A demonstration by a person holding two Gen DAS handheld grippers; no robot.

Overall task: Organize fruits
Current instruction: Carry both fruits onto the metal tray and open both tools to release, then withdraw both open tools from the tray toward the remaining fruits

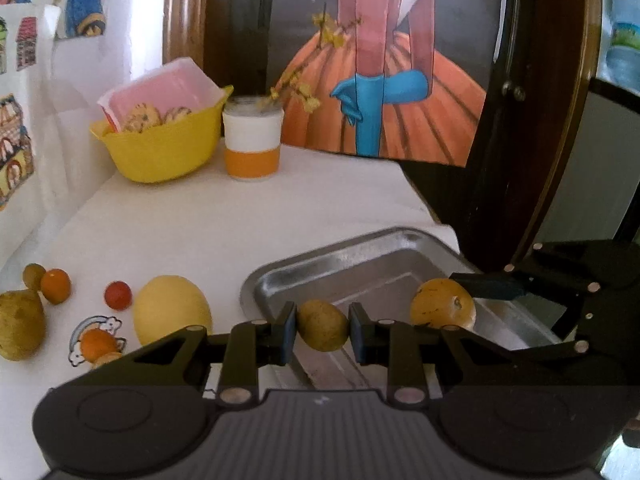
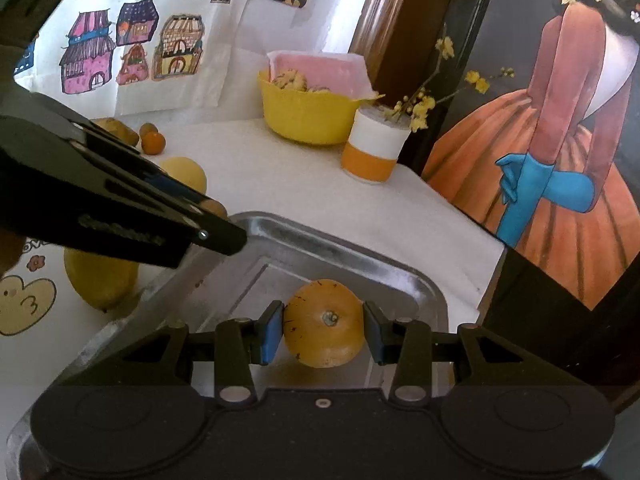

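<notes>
Yellow-green and dull-skinned, a pear [image 1: 18,326] lies at the far left of the white worktop [image 1: 208,224], with a small olive fruit [image 1: 33,275] and a glossy orange one [image 1: 55,285] just beside it. Further right sit a small red fruit [image 1: 118,295] and a large, matte, egg-shaped lemon [image 1: 172,312].

Next comes the left tool [image 1: 322,330], its blue-padded jaws pinching a small brownish-yellow oval fruit [image 1: 322,325] over the near-left corner of the steel tray [image 1: 340,252]. This tray is shiny, shallow and round-cornered.

Right of that, the right tool [image 2: 323,326] has its jaws against both sides of a speckled orange [image 2: 323,323], stem end facing the camera; it appears to rest on, or hang just over, the tray floor.

Judging by this, the step in hand is loading fruit into the tray, both tools delivering at once. The next move calls for lowering the oval fruit to the tray floor, clear of the orange, then spreading each tool gently, since round, smooth fruit will likely roll on bare metal.

Behind stand a yellow bowl [image 1: 160,148] and an orange-banded cup [image 1: 252,144].
</notes>
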